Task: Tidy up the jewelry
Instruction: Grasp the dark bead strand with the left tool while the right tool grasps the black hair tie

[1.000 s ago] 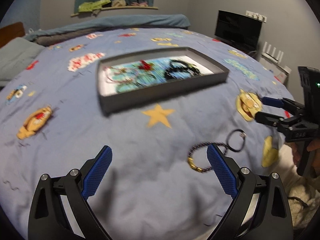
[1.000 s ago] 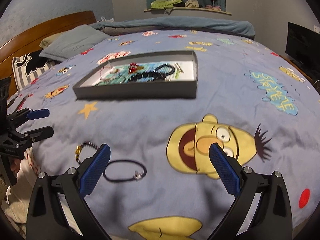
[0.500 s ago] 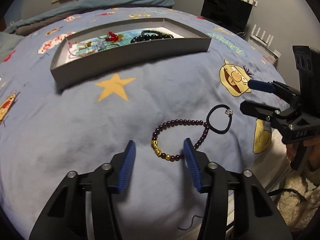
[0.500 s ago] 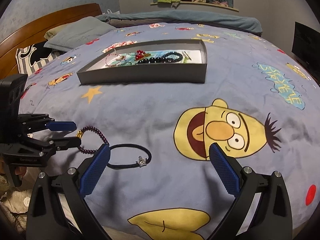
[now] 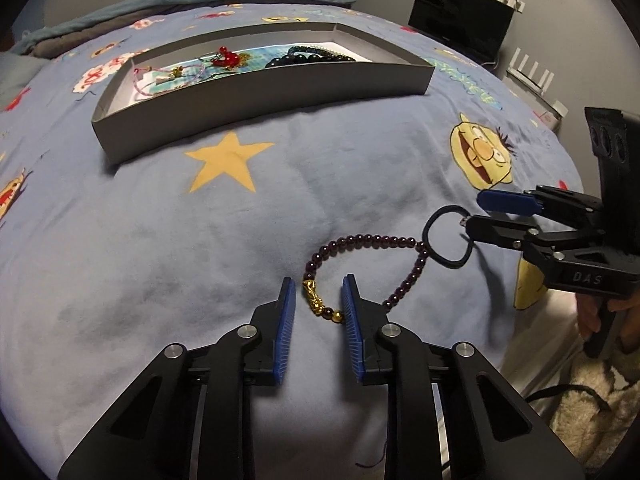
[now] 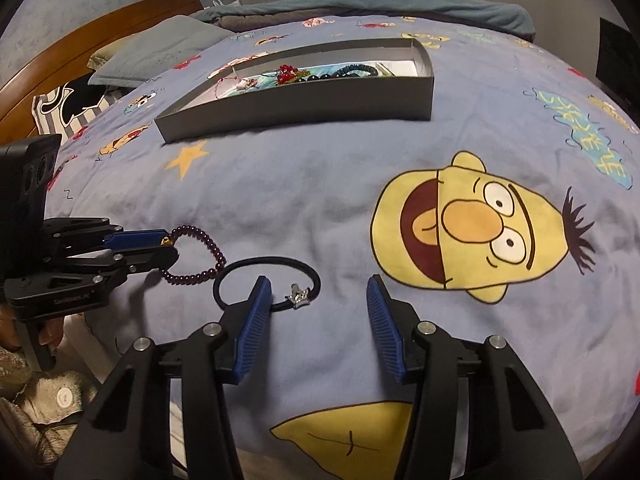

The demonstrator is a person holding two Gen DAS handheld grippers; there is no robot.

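Note:
A dark purple bead bracelet [image 5: 372,240] with gold beads [image 5: 314,300] lies on the blue bedspread. My left gripper [image 5: 318,292] is low over it, jaws partly closed around the gold beads without touching them. It also shows in the right wrist view [image 6: 168,250]. A black hair tie [image 6: 268,280] with a silver star charm [image 6: 298,296] lies beside the bracelet. My right gripper [image 6: 320,296] is open around the charm; it also shows in the left wrist view [image 5: 476,216]. A grey tray [image 5: 280,92] holding several jewelry pieces sits farther back.
The bedspread [image 6: 320,184] has a yellow star print [image 5: 228,164] and a yellow cartoon face [image 6: 472,220]. Pillows [image 6: 160,56] and a wooden headboard [image 6: 80,44] lie at the left. A black monitor [image 5: 460,28] stands beyond the bed. The bed edge is just below the grippers.
My left gripper has moved down onto the bracelet and narrowed around the gold beads. My right gripper has moved forward over the hair tie and narrowed a little.

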